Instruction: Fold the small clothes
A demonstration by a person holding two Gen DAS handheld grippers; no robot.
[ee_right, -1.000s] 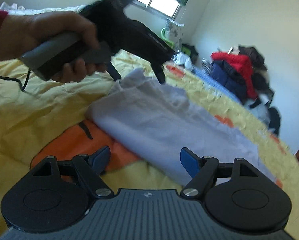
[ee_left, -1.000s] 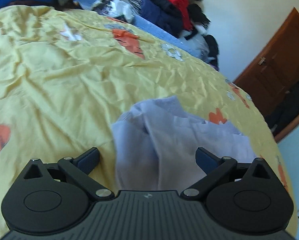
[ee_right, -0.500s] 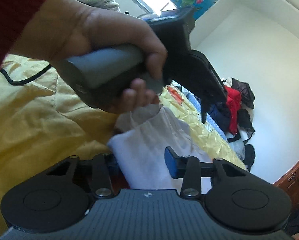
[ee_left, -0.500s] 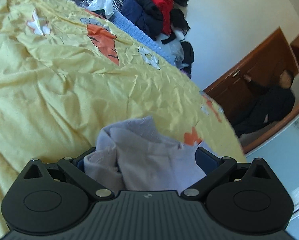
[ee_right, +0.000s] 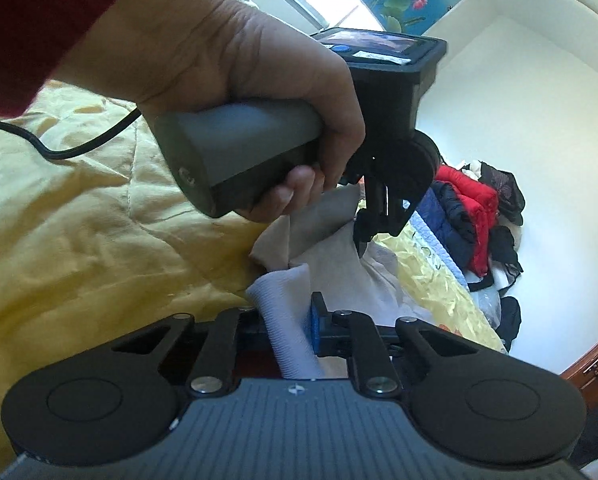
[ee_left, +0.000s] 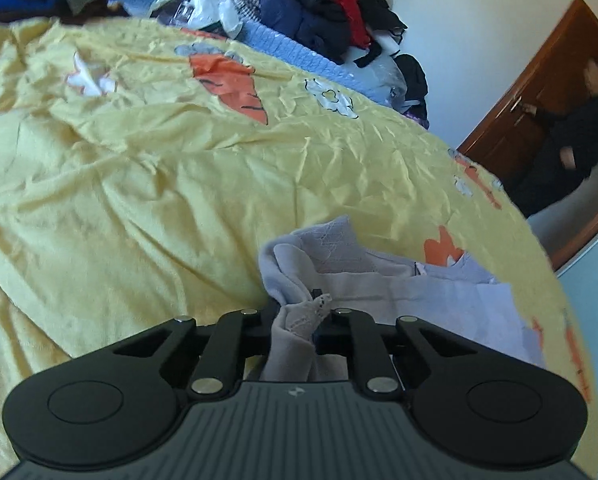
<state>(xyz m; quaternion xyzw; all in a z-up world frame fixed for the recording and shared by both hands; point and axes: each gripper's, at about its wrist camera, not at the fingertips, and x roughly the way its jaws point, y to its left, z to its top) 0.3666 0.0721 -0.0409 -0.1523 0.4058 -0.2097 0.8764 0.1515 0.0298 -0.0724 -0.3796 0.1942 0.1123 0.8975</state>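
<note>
Both jaws closing: left hand-held gripper [ee_left: 295, 320] pinches the garment's [ee_left: 399, 280] lace edge, right hand-held gripper [ee_right: 289, 320] clamps its ribbed edge. Garment lies on the yellow bed [ee_left: 159, 180].

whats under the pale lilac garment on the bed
The yellow bedspread lies under the pale lilac garment, with an orange print at its far edge. What the cloth covers cannot be seen.

Home bedroom, yellow carrot-print bedspread [ee_left: 147, 184], piled clothes [ee_left: 319, 12], wooden door [ee_left: 539, 112]
</note>
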